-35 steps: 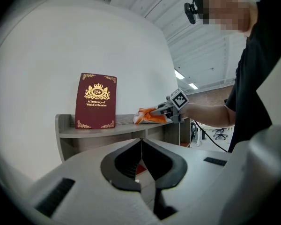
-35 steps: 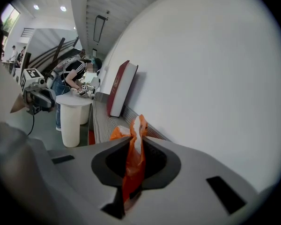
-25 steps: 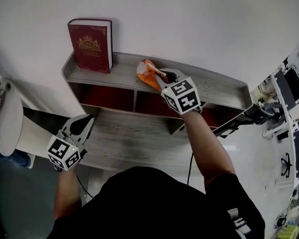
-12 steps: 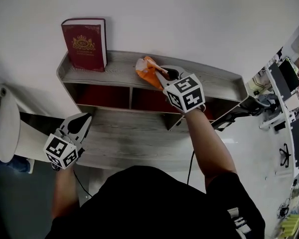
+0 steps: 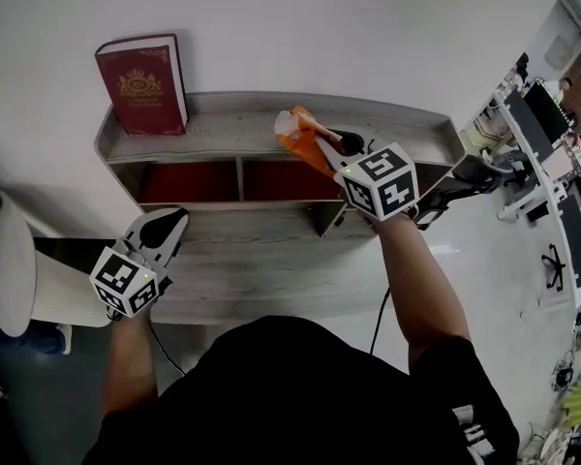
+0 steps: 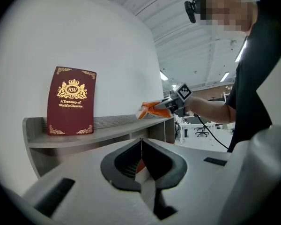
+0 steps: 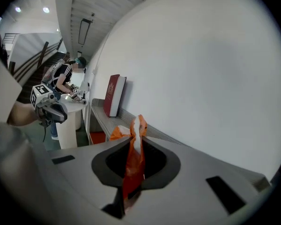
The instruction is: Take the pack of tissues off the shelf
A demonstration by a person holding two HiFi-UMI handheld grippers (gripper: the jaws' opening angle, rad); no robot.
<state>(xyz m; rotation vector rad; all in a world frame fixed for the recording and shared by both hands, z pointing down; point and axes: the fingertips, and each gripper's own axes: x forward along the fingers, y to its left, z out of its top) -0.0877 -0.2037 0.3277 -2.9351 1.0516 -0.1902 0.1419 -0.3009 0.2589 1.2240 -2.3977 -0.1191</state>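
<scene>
Pack of tissues: The orange pack of tissues [image 5: 303, 136] is held in the right tongs [image 5: 321, 146], over the right half of the shelf's top board. I cannot tell if its far end touches the board.
Right tongs: They are closed tight on one thin edge of the pack. The rest of the pack sticks out past the tips and looks soft and floppy.
How to do it well: I think the pack should go up a little first and then come back toward the person. Keep the squeeze firm, because only an edge is pinched and it could slip. Go slowly so the loose end does not drag on the wood.
Left tongs: The left tongs [image 5: 167, 227] are closed with nothing in them. They wait low by the front of the surface [image 5: 261, 264], well apart from the pack.
Shelf: The shelf [image 5: 223, 114] is grey wood with red boxes under the top board.
Book: A red book [image 5: 140, 83] stands upright at the left end, well apart from the pack.
In the way: Not much is. The raised right end of the shelf is near the right tongs, so pull straight back.
Farther off: A round white table [image 5: 5, 250] stands to the left.
</scene>
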